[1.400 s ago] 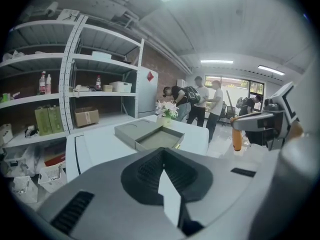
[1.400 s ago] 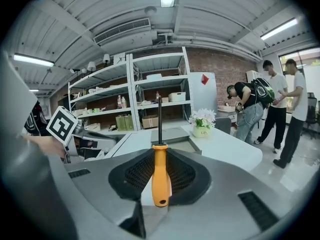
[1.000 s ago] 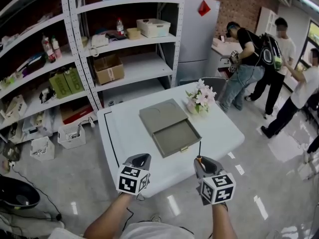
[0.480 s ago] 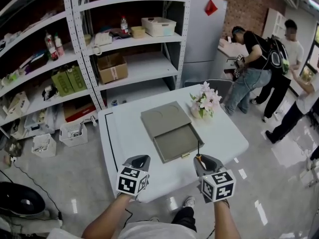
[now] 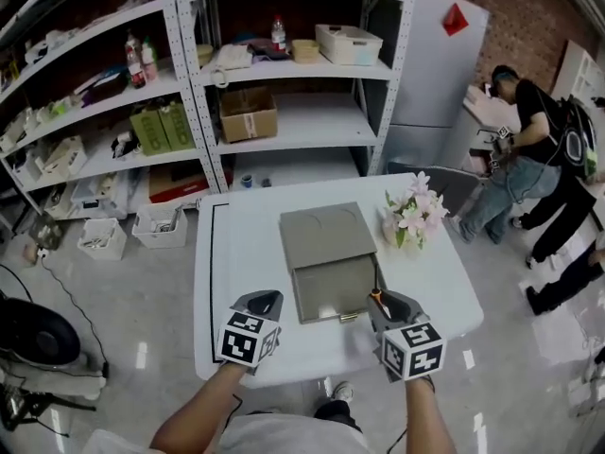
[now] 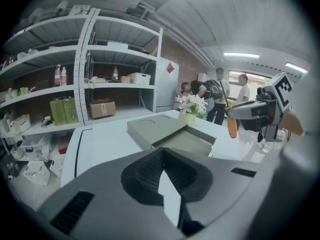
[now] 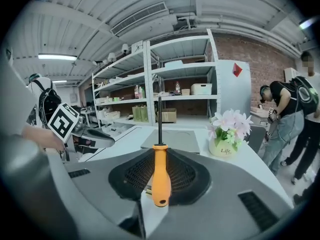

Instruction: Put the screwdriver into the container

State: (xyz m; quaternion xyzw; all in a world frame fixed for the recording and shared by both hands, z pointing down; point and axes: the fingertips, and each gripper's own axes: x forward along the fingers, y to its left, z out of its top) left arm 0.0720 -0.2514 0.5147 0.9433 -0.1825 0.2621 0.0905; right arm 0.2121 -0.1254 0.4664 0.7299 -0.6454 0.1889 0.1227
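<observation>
A grey flat container (image 5: 319,236) lies on the white table (image 5: 241,253), its shallow drawer (image 5: 333,288) pulled out toward me and empty. My right gripper (image 5: 383,303) is shut on a screwdriver (image 5: 376,294) with an orange handle; its black shaft points up and away, just off the drawer's front right corner. The right gripper view shows the handle (image 7: 161,176) pinched upright between the jaws, with the container (image 7: 175,140) beyond. My left gripper (image 5: 266,301) is shut on nothing, left of the drawer over the table's front part. The container (image 6: 162,132) lies ahead of it.
A pot of pink flowers (image 5: 413,220) stands on the table right of the container. A black line (image 5: 213,263) runs along the table's left side. Metal shelves (image 5: 284,83) with boxes stand behind. People (image 5: 529,149) are at the right. A fan (image 5: 28,334) is on the floor at left.
I have stepped closer to the table. Both grippers have come forward over its front edge, and the screwdriver's tip now reaches the drawer's front right corner.
</observation>
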